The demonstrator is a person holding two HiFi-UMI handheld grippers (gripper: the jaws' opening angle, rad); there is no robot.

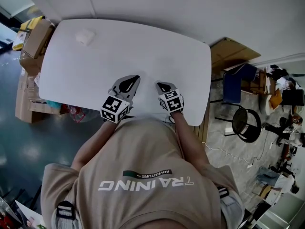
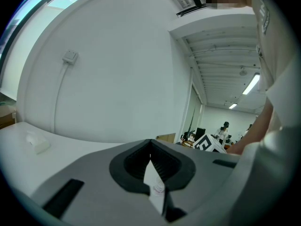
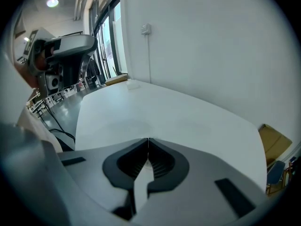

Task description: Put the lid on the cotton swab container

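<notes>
A small whitish container (image 1: 86, 36) lies near the far left corner of the white table (image 1: 157, 42); I cannot tell a lid apart from it. It shows as a pale lump (image 2: 37, 142) in the left gripper view and as a tiny shape (image 3: 133, 84) far off in the right gripper view. My left gripper (image 1: 135, 78) and right gripper (image 1: 158, 85) rest side by side at the table's near edge, far from the container. Both the left gripper (image 2: 150, 142) and the right gripper (image 3: 148, 140) have jaws closed together with nothing between them.
Cardboard boxes (image 1: 33, 42) stand off the table's left end. A blue chair (image 1: 240, 87) and a black stool (image 1: 248, 124) are to the right, with a cardboard sheet (image 1: 231, 51) behind them. A white wall with a socket (image 2: 70, 56) runs along the table's far side.
</notes>
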